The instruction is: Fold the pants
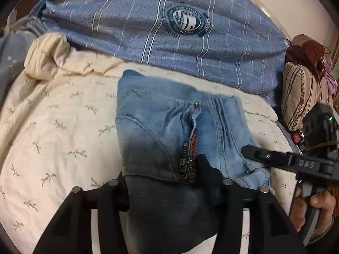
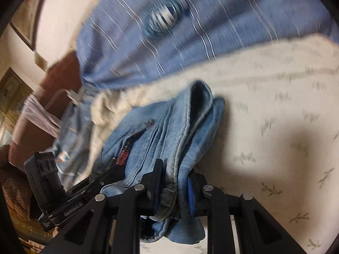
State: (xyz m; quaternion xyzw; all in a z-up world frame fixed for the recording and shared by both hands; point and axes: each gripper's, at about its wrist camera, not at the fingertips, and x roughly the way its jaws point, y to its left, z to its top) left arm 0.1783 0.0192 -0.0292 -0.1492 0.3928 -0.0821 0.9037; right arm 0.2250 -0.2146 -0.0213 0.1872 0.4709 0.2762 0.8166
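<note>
Left wrist view: the jeans (image 1: 169,127) lie in a folded bundle on the cream sheet (image 1: 59,127), near the middle of the bed, with the open zipper (image 1: 188,160) facing up and a blue striped pillow (image 1: 148,27) beyond them at the far side. The left gripper (image 1: 169,190) points down at the near edge of the bundle; its jaws stand apart with denim lying between them, and they do not look pressed on it, so it seems to have let go or not yet bitten. On the right, the right gripper (image 1: 250,151) reaches in level across the bed, its tip on the right near corner of the jeans, with the person's hand (image 1: 313,207) around its handle.

Right wrist view: blurred, so detail is poor. The right gripper (image 2: 173,190) is clamped on a thick stacked edge of the jeans (image 2: 165,131), its blue pads (image 2: 190,190) squeezing the layers. The left gripper (image 2: 101,177) sits just to the left, at the zipper (image 2: 125,154) side.

Judgement: the fold is well along, the pants already doubled over, and this looks like a tidy or carry step. Next, the left jaws would need a firm hold on the near edge, so both hands can lift or flatten the bundle evenly without layers slipping.
</note>
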